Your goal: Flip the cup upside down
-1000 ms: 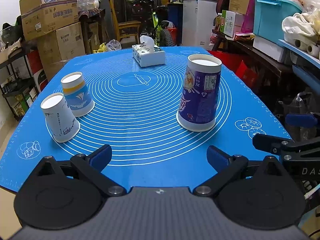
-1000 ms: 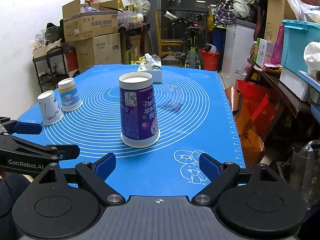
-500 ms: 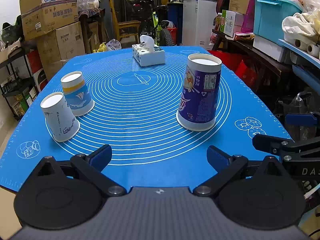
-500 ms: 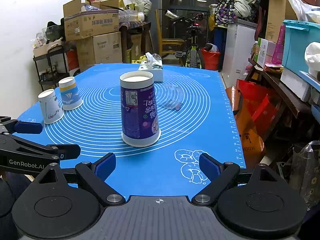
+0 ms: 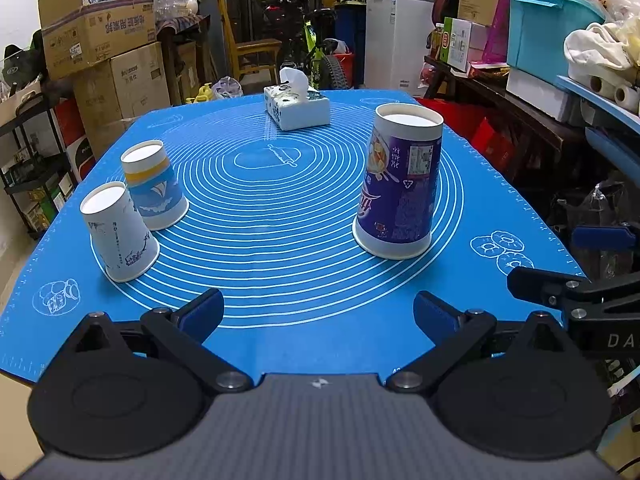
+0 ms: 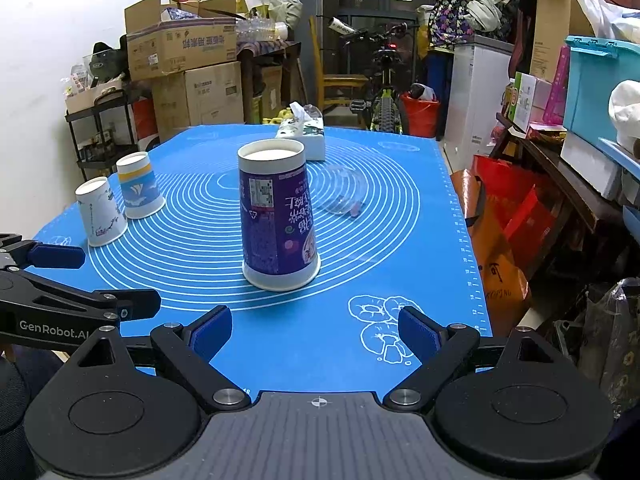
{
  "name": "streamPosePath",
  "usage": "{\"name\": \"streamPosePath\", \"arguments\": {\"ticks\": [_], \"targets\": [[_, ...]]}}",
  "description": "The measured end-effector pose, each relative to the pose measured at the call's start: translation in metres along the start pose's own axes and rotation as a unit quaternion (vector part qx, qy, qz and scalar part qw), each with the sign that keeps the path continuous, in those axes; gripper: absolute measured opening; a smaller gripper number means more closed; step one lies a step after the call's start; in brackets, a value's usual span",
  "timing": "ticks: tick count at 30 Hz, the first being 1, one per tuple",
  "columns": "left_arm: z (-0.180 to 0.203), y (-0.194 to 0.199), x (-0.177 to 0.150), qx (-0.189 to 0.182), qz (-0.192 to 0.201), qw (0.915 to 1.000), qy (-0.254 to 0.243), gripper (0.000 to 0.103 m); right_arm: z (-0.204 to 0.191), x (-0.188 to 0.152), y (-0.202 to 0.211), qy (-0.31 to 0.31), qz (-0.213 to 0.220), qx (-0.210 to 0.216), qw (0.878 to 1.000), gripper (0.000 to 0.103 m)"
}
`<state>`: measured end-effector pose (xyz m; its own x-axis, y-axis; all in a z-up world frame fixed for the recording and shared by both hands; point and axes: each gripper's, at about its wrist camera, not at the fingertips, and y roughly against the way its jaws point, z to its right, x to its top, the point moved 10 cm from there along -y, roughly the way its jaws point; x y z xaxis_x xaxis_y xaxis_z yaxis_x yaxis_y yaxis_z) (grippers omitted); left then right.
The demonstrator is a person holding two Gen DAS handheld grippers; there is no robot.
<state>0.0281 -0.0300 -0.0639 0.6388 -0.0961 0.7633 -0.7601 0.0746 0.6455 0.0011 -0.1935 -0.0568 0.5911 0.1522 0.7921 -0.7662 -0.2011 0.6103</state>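
A tall purple paper cup (image 5: 400, 184) stands upside down on the blue mat (image 5: 280, 216); it also shows in the right wrist view (image 6: 276, 220). Two smaller cups stand upside down at the left: a white one (image 5: 118, 232) and a blue-and-yellow one (image 5: 154, 186), seen too in the right wrist view as the white cup (image 6: 100, 212) and the blue-and-yellow cup (image 6: 140, 186). My left gripper (image 5: 318, 316) is open and empty near the mat's front edge. My right gripper (image 6: 314, 330) is open and empty, a short way in front of the purple cup.
A tissue box (image 5: 298, 106) sits at the far end of the mat. A clear plastic lid (image 6: 340, 192) lies behind the purple cup. Cardboard boxes (image 5: 100, 40) stand at the left, shelves and bags (image 6: 520, 216) at the right.
The right gripper has drifted slightly, so the purple cup sits a little more to the right in its view. The left view is unchanged.
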Motion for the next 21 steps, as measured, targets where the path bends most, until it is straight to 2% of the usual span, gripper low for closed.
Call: {"name": "streamPosePath", "arguments": {"ticks": [21], "targets": [[0.0023,-0.0023,-0.0012,-0.001,-0.003,0.9999,-0.01,0.1,0.0038,-0.0035,-0.0016,-0.007,-0.012,0.0,1.0,0.091]]}}
